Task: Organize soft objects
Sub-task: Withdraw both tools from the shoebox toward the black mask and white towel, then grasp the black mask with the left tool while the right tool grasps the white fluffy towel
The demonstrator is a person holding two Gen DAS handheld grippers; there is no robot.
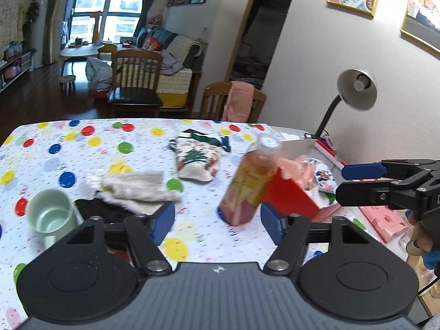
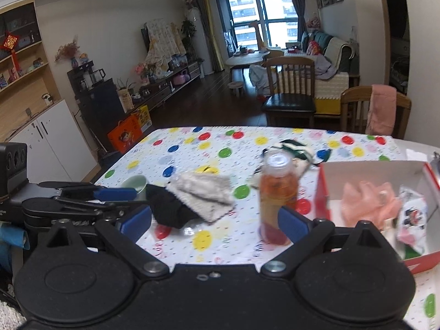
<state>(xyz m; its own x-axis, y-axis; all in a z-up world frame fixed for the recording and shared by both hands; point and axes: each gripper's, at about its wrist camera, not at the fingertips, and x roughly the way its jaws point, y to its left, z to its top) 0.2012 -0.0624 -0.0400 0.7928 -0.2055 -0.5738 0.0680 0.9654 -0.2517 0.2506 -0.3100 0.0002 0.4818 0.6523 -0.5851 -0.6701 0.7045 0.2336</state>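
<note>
- The left gripper (image 1: 217,218) hangs over the near edge of the table with its blue pads spread wide and nothing between them.
- The right gripper (image 2: 214,221) is also spread and empty; its right pad overlaps the bottle in the right wrist view, though contact cannot be judged.
- A fluffy grey-white cloth (image 1: 137,189) lies flat just beyond the left gripper, long axis running left to right, draped partly over a black soft item (image 1: 101,210).
- A cream fabric pouch (image 1: 198,162) printed with a Christmas tree lies farther back, its green-trimmed opening pointing away.
- A clear plastic bottle (image 1: 249,181) of orange drink stands beside a red-walled cardboard box (image 2: 321,192).
- A crumpled pink cloth (image 2: 368,203) and a printed white packet (image 2: 412,217) lie inside the box.
- A glossy pale green mug (image 1: 51,214) stands upright at the left on the polka-dot tablecloth (image 1: 90,143).
</note>
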